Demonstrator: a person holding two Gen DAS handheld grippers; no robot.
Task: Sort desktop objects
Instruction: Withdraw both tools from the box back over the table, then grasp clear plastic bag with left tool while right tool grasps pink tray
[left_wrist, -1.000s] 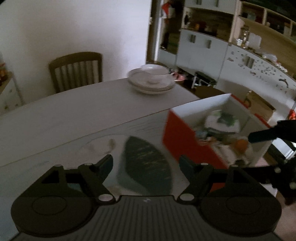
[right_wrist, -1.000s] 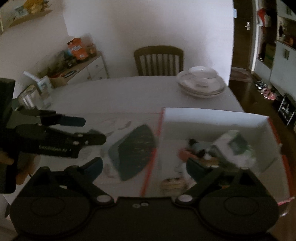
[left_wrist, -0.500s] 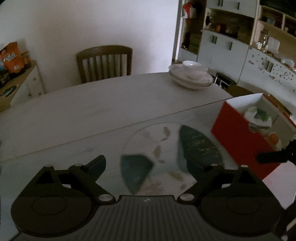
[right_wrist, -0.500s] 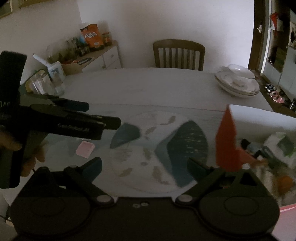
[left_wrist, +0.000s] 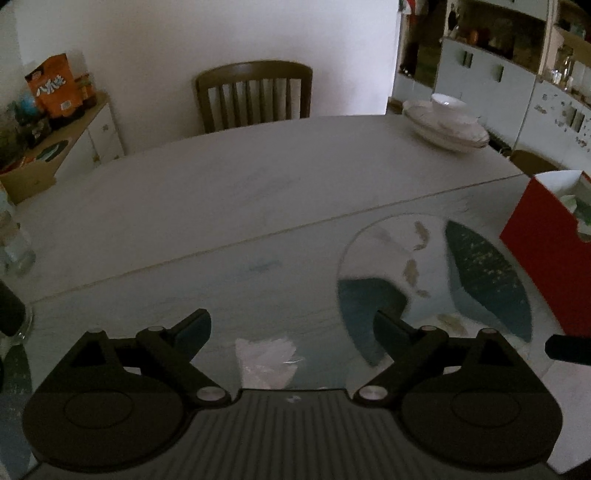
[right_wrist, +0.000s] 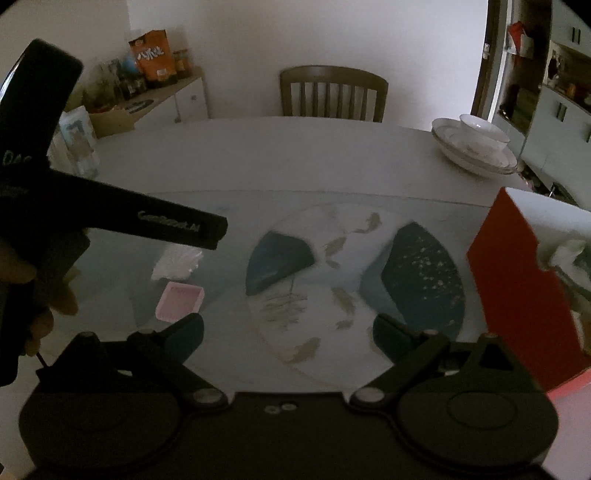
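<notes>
My left gripper (left_wrist: 291, 328) is open and empty, hovering just above a crumpled white packet (left_wrist: 267, 360) on the table mat. The packet also shows in the right wrist view (right_wrist: 177, 262), under the left gripper (right_wrist: 218, 232) seen from the side. A small pink square tray (right_wrist: 180, 301) lies just in front of the packet. My right gripper (right_wrist: 286, 330) is open and empty over the round printed mat (right_wrist: 354, 284). A red and white box (right_wrist: 517, 288) holding several sorted items stands at the right; it also shows in the left wrist view (left_wrist: 550, 240).
Stacked white plates with a bowl (right_wrist: 474, 147) sit at the table's far right. A wooden chair (right_wrist: 332, 94) stands behind the table. A sideboard with snack bags and bottles (right_wrist: 147, 81) is at far left. A glass jar (left_wrist: 14, 243) stands at the left table edge.
Both grippers have swung left, away from the red box. The box has slid to the right edge of both views, and the white packet and pink tray have come into view.
</notes>
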